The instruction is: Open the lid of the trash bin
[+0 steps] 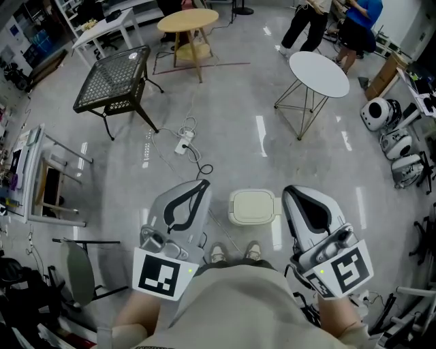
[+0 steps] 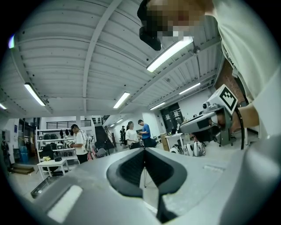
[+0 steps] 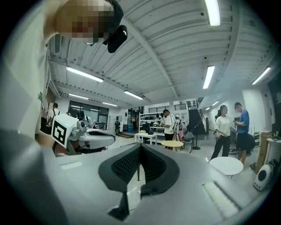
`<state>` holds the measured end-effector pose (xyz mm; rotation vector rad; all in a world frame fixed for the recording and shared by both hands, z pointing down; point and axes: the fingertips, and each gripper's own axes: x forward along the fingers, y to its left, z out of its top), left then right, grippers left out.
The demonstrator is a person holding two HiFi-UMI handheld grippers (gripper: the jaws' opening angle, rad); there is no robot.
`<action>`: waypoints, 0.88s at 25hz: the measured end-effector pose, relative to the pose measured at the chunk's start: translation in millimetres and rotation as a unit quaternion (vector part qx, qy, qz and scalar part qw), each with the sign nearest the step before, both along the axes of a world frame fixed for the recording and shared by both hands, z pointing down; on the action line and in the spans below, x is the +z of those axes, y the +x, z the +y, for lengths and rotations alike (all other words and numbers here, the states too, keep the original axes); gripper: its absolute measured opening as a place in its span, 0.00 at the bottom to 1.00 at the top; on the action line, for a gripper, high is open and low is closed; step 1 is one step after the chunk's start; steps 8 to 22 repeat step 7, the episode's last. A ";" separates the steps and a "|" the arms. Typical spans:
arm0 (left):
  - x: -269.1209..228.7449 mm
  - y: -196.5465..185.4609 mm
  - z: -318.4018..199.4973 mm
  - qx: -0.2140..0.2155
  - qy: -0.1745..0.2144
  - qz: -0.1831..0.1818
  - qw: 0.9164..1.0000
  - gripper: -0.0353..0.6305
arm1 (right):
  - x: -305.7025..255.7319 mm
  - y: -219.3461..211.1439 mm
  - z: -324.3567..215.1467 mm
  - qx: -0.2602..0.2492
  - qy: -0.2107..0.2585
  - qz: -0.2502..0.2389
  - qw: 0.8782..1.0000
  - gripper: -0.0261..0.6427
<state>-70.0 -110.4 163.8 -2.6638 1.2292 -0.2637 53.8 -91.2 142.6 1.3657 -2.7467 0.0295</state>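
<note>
Trash bin between left gripper and right gripper, round table beyond

Large open lab or test hall, industrial shell. Polished grey concrete floor; ribbed metal ceiling with long strip lights. Mismatched furniture set well apart: round white table on wire legs, round pale wooden table, black mesh-top square table. White power strip with loose cables on the floor. White rounded machines along the right edge. White shelving rack with gear by the far wall.
</note>
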 end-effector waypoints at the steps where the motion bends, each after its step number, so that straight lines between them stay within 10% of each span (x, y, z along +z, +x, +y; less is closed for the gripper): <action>1: 1.1 -0.2 -0.1 0.001 -0.002 0.000 1.000 0.06 | 1.1 -0.5 -0.2 0.000 -0.001 0.000 1.000 0.04; 22: 1.7 0.5 -2.4 0.006 0.003 0.000 1.000 0.06 | 4.2 -1.6 -1.5 0.001 -0.002 0.003 1.000 0.04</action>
